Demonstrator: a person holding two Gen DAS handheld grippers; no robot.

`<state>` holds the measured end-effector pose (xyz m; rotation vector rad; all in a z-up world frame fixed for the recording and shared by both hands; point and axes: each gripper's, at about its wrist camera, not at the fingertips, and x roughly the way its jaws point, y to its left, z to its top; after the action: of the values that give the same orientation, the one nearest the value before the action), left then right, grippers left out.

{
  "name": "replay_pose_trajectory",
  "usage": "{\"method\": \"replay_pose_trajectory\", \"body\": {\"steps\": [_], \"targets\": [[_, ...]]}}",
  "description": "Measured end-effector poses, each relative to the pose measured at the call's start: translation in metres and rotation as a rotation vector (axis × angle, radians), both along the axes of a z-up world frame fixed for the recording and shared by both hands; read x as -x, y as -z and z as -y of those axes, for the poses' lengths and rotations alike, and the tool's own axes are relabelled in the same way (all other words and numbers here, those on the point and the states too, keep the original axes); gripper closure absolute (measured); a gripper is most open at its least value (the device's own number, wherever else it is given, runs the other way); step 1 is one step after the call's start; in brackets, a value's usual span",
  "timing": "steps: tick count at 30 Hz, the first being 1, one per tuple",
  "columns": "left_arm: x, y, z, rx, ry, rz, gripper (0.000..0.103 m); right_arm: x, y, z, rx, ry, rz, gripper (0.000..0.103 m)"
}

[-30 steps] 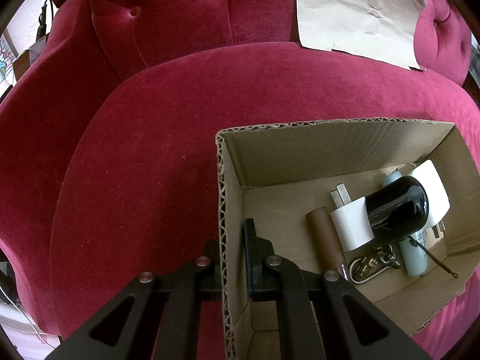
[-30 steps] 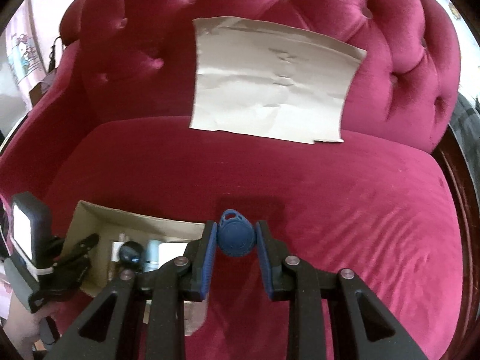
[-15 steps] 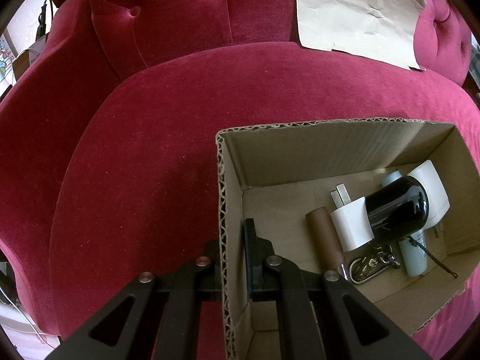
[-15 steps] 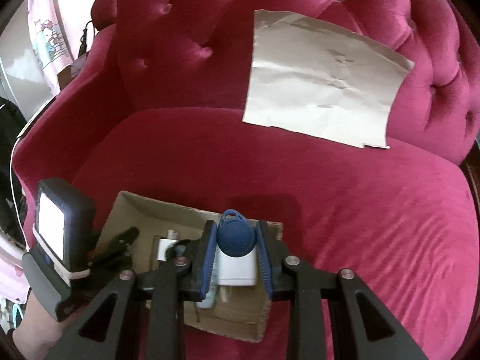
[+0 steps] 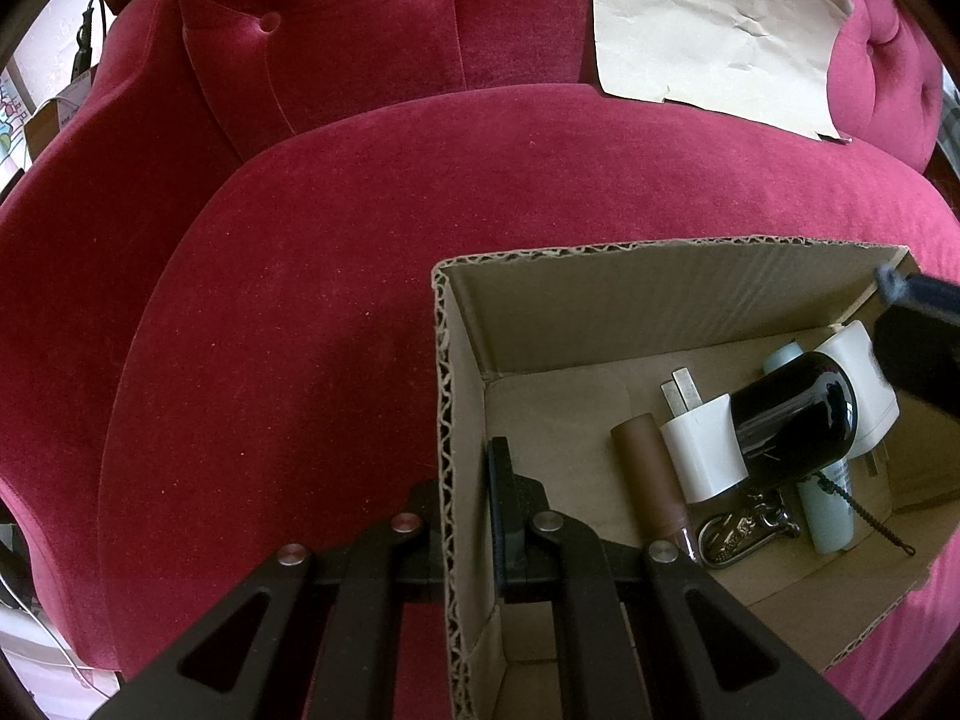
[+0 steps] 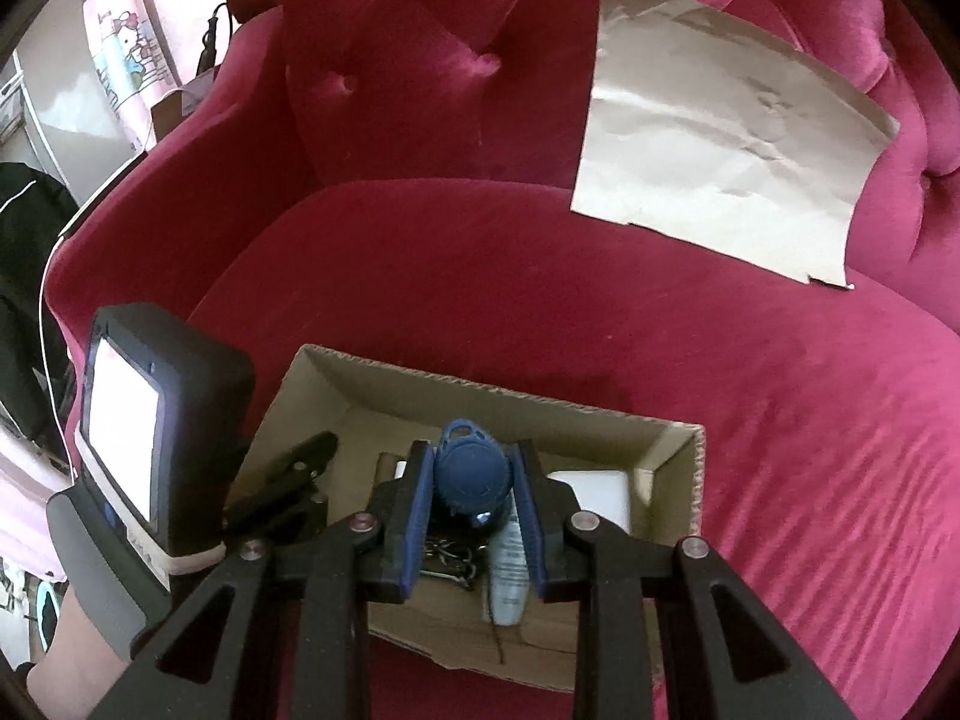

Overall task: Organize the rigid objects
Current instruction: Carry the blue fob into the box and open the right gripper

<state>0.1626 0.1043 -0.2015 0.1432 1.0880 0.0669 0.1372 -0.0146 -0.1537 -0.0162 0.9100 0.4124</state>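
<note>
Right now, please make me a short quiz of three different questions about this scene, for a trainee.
1. True or false: the left gripper is clamped on a wall of the cardboard box.
2. What does the right gripper hold between its jaws?
A. a white plug
B. a round blue tag
C. a brown tube
3. Fill in: the blue tag is held above the open ____.

Key:
1. True. One jaw is inside the wall, one outside.
2. B. The white plug and the brown tube lie inside the box, beside the glossy black object.
3. Box.
</note>
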Motion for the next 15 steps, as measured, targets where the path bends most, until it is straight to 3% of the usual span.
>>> {"method": "replay_pose_trajectory", "body": {"steps": [12, 13, 15], "targets": [[0.0002, -0.0002, 0.0016, 0.001, -0.001, 0.001, 0.096, 0.0012, 0.0019, -0.0048, 0.0, -0.022, 0.006, 0.074], [0.0001, -0.0002, 0.0015, 0.001, -0.001, 0.001, 0.096, 0.0017, 0.0017, -0.0047, 0.008, -0.02, 0.014, 0.07], [0.0, -0.0002, 0.0011, 0.001, -0.001, 0.001, 0.096, 0.0027, 0.0007, -0.0049, 0.024, -0.007, 0.031, 0.048]]}}
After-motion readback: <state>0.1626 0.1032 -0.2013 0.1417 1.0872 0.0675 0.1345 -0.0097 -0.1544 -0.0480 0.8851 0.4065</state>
